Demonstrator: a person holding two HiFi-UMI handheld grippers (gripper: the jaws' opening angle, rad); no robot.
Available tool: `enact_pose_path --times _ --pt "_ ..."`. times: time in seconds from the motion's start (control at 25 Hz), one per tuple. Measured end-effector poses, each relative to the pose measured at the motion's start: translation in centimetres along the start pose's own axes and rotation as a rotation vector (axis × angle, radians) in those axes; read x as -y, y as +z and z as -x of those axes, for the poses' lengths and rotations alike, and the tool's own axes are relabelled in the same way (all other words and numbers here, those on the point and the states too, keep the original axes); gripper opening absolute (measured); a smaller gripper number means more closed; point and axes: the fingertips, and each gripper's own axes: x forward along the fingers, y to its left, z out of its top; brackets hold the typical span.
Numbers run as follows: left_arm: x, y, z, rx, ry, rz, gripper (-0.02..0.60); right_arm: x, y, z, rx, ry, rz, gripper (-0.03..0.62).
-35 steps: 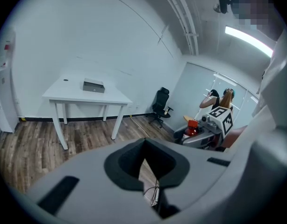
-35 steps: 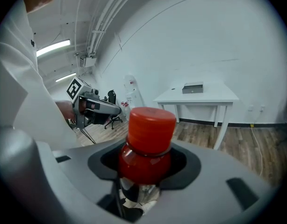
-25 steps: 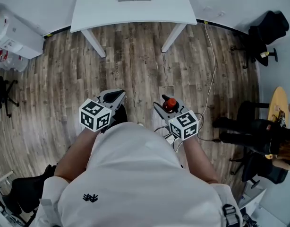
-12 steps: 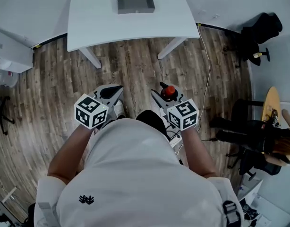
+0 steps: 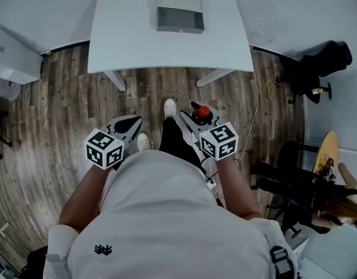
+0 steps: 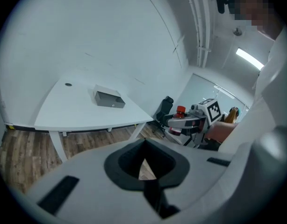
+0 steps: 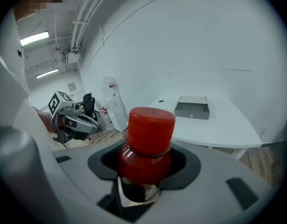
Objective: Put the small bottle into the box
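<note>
The small bottle (image 5: 201,114), with a red cap and red liquid, stands upright between the jaws of my right gripper (image 5: 196,113), which is shut on it. In the right gripper view the bottle (image 7: 150,139) fills the middle. The grey open box (image 5: 179,11) lies at the far side of the white table (image 5: 138,42), well ahead of both grippers. My left gripper (image 5: 134,121) hangs over the wood floor at the same height, jaws together and empty. The left gripper view shows the box (image 6: 109,98) and the bottle (image 6: 181,111) off to the right.
The person's shoes (image 5: 170,107) are on the wood floor just short of the table. A cable (image 5: 257,97) runs along the floor on the right. Black office chairs (image 5: 321,57) and another person (image 5: 329,190) are at the right, a white cabinet (image 5: 15,57) at the left.
The person has walked toward the table: table and box have come nearer and lower in the head view. Both grippers keep their pose, and the bottle stays in the right one.
</note>
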Motion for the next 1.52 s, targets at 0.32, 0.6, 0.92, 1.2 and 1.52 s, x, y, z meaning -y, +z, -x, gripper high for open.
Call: enact_pose_path --times 0.32,0.6,0.92,1.2,1.52 --pt "-5.5 5.4 -3.6 0.024 0.128 0.006 0.005 7.8 4.7 -6.7 -0.005 0.061 0.017 0.201" --pt "-8.9 13.0 -9.8 0.056 0.209 0.003 0.005 17.3 11.0 -13.6 -0.033 0.136 0.128 0.201" --pt "-11.3 16.6 -13.4 0.087 0.323 0.029 0.005 25.1 14.8 -21.5 -0.097 0.218 0.269 0.201" --pt "-13.1 18.4 -13.5 0.091 0.381 0.032 0.005 28.2 16.0 -27.7 -0.182 0.253 0.360 0.201" --pt "-13.9 18.5 -13.6 0.081 0.421 0.062 0.005 30.0 14.7 -32.9 -0.285 0.277 0.397 0.201"
